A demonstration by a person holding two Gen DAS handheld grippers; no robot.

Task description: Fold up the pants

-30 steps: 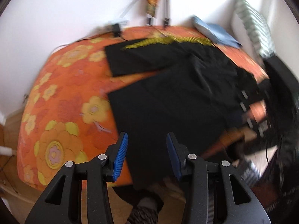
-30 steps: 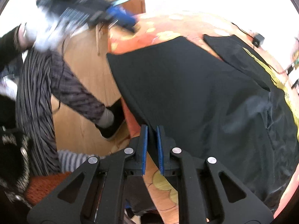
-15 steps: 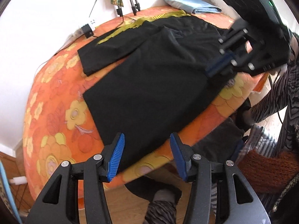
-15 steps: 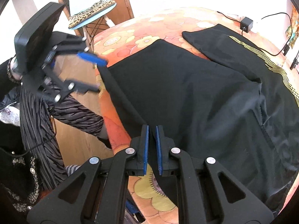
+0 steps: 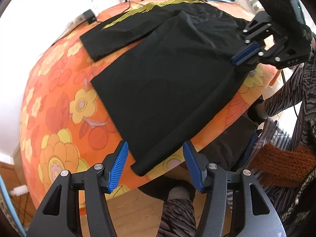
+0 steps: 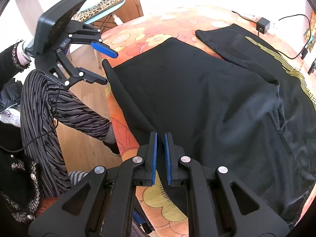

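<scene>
Since the earlier frame the left gripper point(image 5: 156, 164) has dropped toward the near corner of the pants point(image 5: 167, 86) and its jaws have spread; the last readings differ so little that the spread looks settled, with cloth lying between the blue pads but not pressed by them. Black pants lie flat on the orange flowered bedspread point(image 5: 59, 106), one leg running along the bed's front edge, the other with its yellow stripe point(image 5: 150, 7) farther back by the wall; the near leg's long axis runs from the left gripper's hem corner to the right gripper point(image 6: 160, 156), which is pinching the same edge at the far end, pads pressed together on fabric. My reading: the left hand is nearer the hem, so it must close on that corner just below and ahead of it before both ends can be lifted together.
</scene>
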